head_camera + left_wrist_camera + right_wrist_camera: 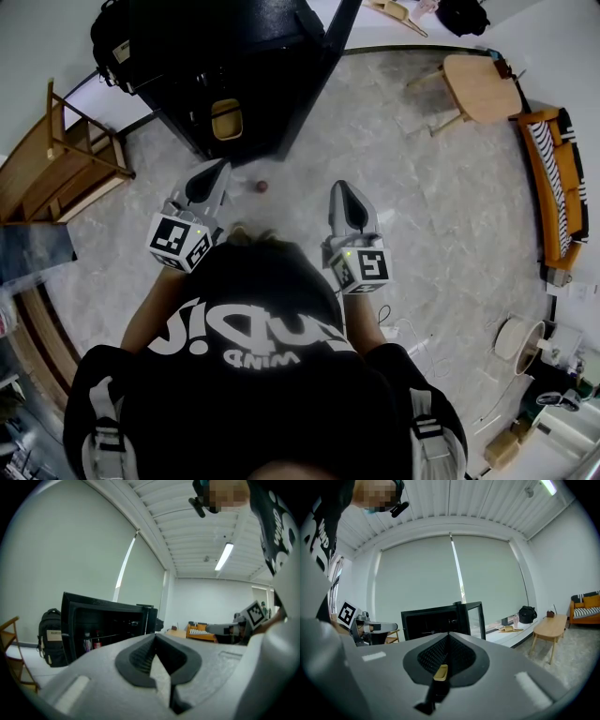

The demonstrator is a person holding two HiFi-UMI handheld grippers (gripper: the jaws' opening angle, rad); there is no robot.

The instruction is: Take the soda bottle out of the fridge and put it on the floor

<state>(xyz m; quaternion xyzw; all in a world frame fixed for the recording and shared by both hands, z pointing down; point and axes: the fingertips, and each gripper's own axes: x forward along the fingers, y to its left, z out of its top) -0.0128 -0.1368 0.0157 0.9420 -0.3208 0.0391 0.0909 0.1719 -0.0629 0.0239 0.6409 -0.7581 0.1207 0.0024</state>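
The black fridge (253, 84) stands ahead of me with its door swung open. On a shelf inside it, the left gripper view shows a bottle with a red label (97, 641) beside another small bottle (87, 642). My left gripper (221, 169) and right gripper (339, 187) are held side by side at waist height, pointing toward the fridge and well short of it. Both are shut with nothing between the jaws, which meet at the tip in the left gripper view (155, 635) and the right gripper view (449, 633).
A small brown round thing (262, 187) lies on the marble floor between the grippers and the fridge. A black backpack (108, 37) sits left of the fridge, with wooden furniture (70, 150) further left. A wooden table (478, 84) and an orange sofa (553, 178) stand to the right.
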